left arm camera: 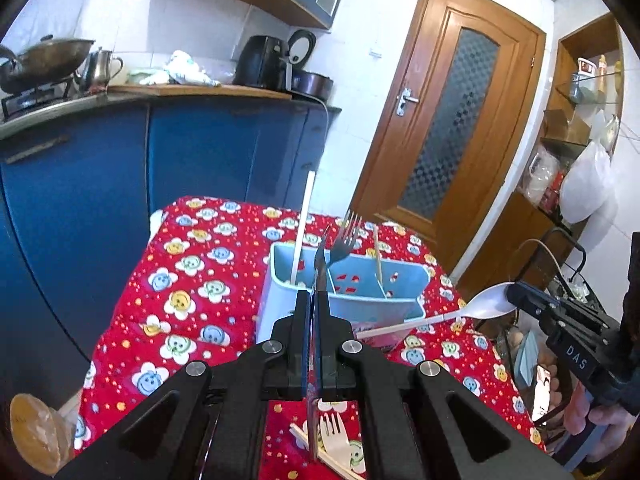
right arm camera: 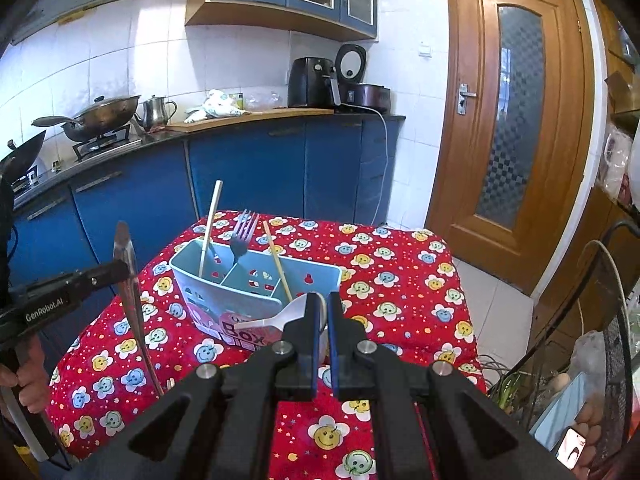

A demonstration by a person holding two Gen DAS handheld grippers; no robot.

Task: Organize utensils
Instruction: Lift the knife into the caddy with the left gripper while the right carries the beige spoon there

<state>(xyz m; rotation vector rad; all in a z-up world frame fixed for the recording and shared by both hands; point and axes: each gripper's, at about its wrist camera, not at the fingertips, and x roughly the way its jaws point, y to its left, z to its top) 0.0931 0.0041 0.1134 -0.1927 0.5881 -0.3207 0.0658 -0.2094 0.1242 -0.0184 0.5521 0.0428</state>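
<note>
A light-blue utensil caddy [left arm camera: 404, 280] [right arm camera: 256, 292] stands on the red smiley-flower tablecloth [left arm camera: 192, 300]. In it stand a metal fork [left arm camera: 348, 236] [right arm camera: 242, 236], a white stick [left arm camera: 302, 228] [right arm camera: 210, 228] and a wooden chopstick [left arm camera: 377, 256] [right arm camera: 278, 268]. My left gripper [left arm camera: 314, 300] [right arm camera: 124, 270] is shut on a metal table knife [left arm camera: 322, 256] [right arm camera: 128, 280], blade up, just in front of the caddy. My right gripper [right arm camera: 323, 300] [left arm camera: 514, 294] is shut on the bowl of a white plastic spoon [left arm camera: 488, 304] [right arm camera: 292, 314], its handle pointing left across the caddy's near side.
A white plastic fork [left arm camera: 332, 436] and wooden chopsticks [left arm camera: 308, 444] lie on the cloth under my left gripper. Blue kitchen cabinets [right arm camera: 248, 168] stand behind the table, a wooden door [right arm camera: 512, 120] at the back right. A wire rack with bags [right arm camera: 616, 360] is at the right.
</note>
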